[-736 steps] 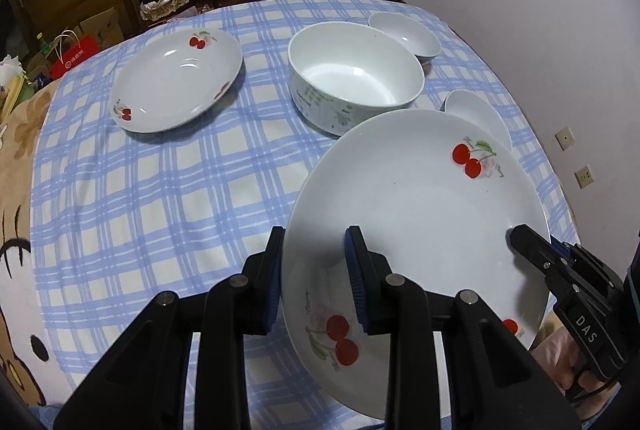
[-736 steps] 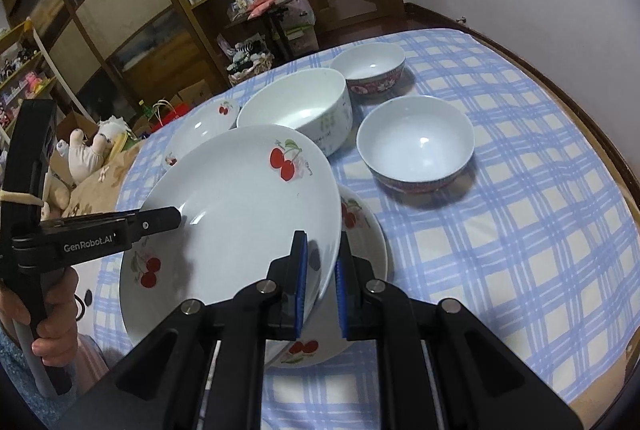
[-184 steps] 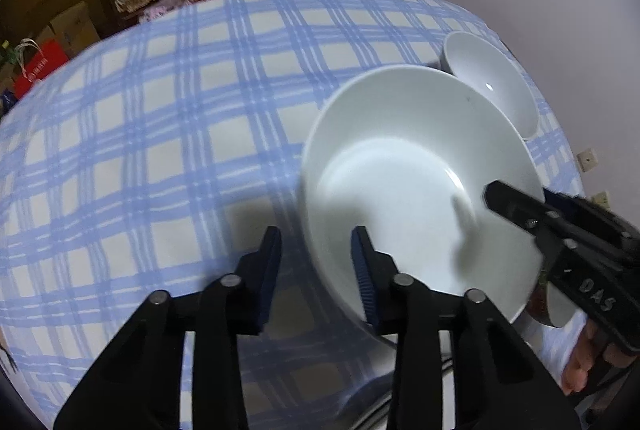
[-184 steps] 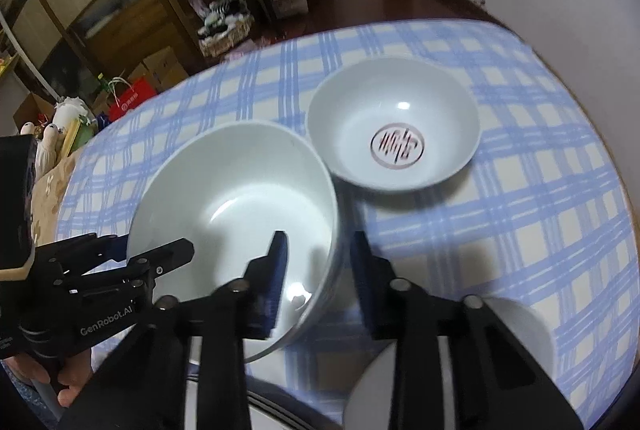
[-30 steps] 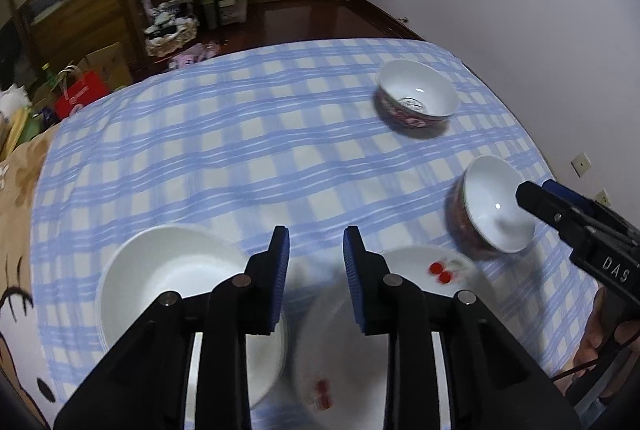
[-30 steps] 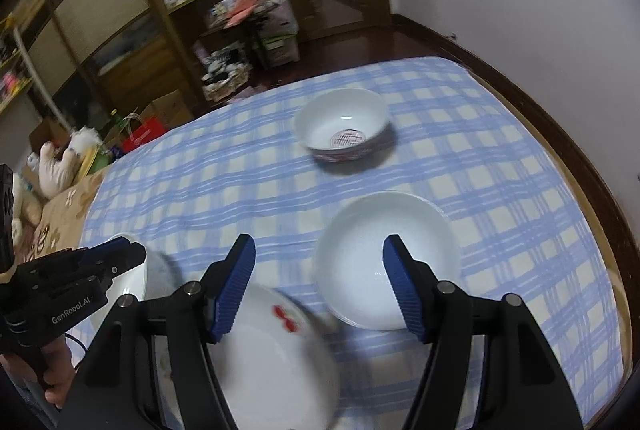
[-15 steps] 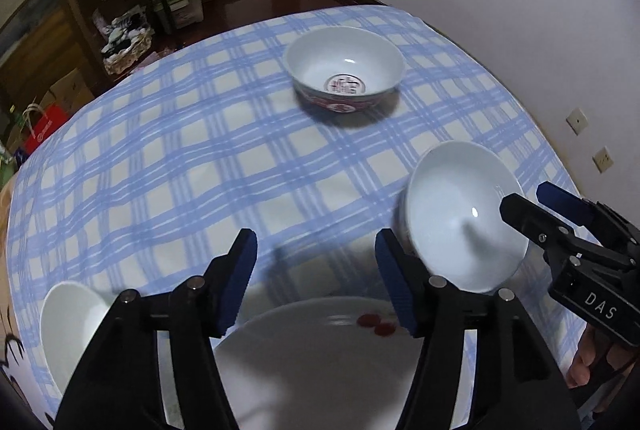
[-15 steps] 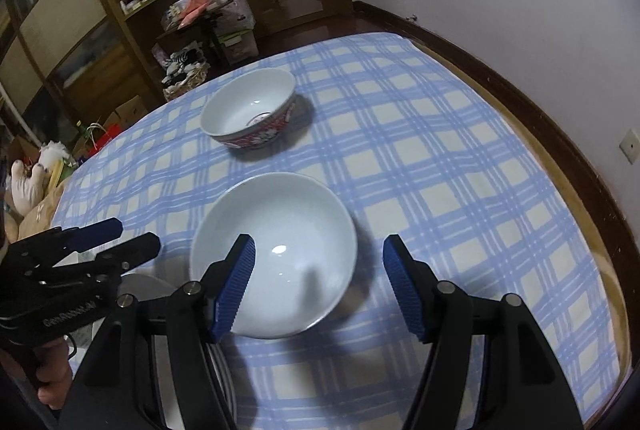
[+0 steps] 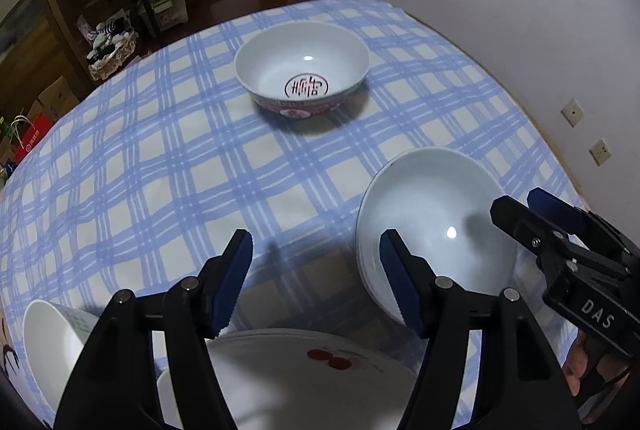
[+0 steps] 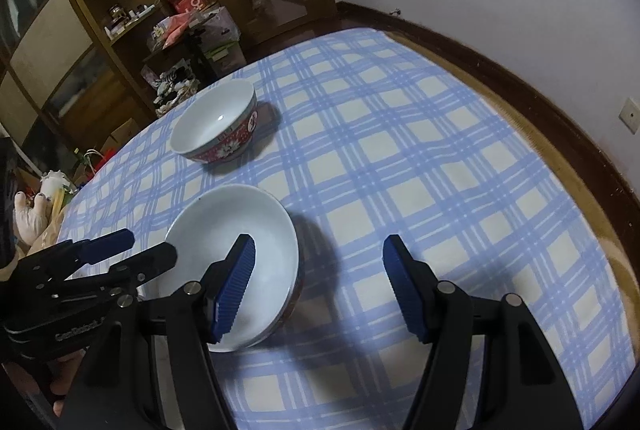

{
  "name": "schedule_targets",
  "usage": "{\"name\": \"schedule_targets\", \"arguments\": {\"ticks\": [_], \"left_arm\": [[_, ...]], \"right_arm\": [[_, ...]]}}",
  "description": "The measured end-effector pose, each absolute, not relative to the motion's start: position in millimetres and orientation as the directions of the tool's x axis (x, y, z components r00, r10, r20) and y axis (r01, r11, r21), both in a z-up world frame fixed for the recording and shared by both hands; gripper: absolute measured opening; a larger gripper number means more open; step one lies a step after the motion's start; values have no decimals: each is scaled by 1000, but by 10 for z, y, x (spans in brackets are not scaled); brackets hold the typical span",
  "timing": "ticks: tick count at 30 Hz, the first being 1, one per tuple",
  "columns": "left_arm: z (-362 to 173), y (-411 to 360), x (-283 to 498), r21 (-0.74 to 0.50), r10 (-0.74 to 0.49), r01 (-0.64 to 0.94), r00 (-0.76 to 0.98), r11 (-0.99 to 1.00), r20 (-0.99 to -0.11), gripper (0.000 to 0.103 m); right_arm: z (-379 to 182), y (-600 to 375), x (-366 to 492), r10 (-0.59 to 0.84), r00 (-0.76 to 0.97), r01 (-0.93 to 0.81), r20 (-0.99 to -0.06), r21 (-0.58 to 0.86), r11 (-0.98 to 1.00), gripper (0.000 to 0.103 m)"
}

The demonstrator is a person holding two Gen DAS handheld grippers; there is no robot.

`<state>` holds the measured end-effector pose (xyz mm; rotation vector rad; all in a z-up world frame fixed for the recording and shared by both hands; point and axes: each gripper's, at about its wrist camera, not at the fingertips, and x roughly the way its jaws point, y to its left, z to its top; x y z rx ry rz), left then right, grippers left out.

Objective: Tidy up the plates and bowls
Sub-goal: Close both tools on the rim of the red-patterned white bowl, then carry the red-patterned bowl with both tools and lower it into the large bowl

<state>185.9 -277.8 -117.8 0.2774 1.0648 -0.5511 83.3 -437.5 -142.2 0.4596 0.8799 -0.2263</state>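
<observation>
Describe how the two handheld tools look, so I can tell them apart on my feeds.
Both are black two-finger frames with ribbed blue pads and silver rivets. The right tool carries white "DAS" lettering; the left tool carries pale, blurred lettering I can't read for certain.

Checked tablecloth (image 9: 168, 165) w/ 3 bowls (image 9: 304, 69), plate (image 9: 288, 378).

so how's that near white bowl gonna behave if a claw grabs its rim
The near white bowl looks like glazed ceramic: probably rigid, slick and chippable. Its wide mouth over a narrower base suggests it may tip if lifted by one edge.
</observation>
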Motion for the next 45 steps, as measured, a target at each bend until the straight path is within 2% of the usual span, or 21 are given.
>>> {"name": "schedule_targets", "arguments": {"ticks": [4, 5, 6, 7, 11, 15, 16, 18, 23, 35, 45], "left_arm": [[-1281, -2809, 1901, -59, -281, 543, 335, 838, -899, 64], [-1307, -2814, 1908, -65, -279, 541, 325, 839, -903, 62], [-1326, -2814, 1908, -71, -281, 539, 319, 840, -905, 48], [-1344, -2815, 1905, -92, -297, 543, 304, 835, -905, 38], [-1367, -2861, 1872, -124, -328, 554, 286, 823, -900, 26], [-1415, -2893, 1871, -173, -353, 547, 243, 819, -903, 11], [-1415, -2898, 1864, -176, -355, 547, 241, 818, -903, 10], [-1419, -2921, 1833, -171, -351, 556, 236, 813, -906, 8], [-1347, -2880, 1770, -176, -365, 573, 232, 800, -902, 8], [-1039, -2610, 1677, -204, -391, 545, 252, 813, -885, 9], [-741, -2111, 1571, -164, -361, 503, 324, 849, -874, 9]], "right_arm": [[-1501, -4404, 856, 14, 617, 378, -786, 312, 871, 69], [-1515, -4411, 860, 18, 618, 378, -786, 318, 869, 60], [-1533, -4416, 869, 24, 615, 378, -788, 322, 868, 53], [-1550, -4420, 879, 35, 614, 374, -789, 330, 867, 40], [-1615, -4422, 912, 90, 618, 355, -781, 379, 855, 27], [-1681, -4365, 950, 118, 605, 337, -788, 388, 858, 21], [-1699, -4336, 962, 128, 600, 329, -790, 389, 860, 17], [-1717, -4289, 975, 131, 593, 326, -795, 386, 863, 13], [-1661, -4314, 917, 152, 611, 335, -777, 428, 840, 12], [-1353, -4103, 775, 141, 653, 292, -744, 419, 860, 12], [-1018, -3618, 802, 165, 683, 202, -712, 400, 894, 12]]}}
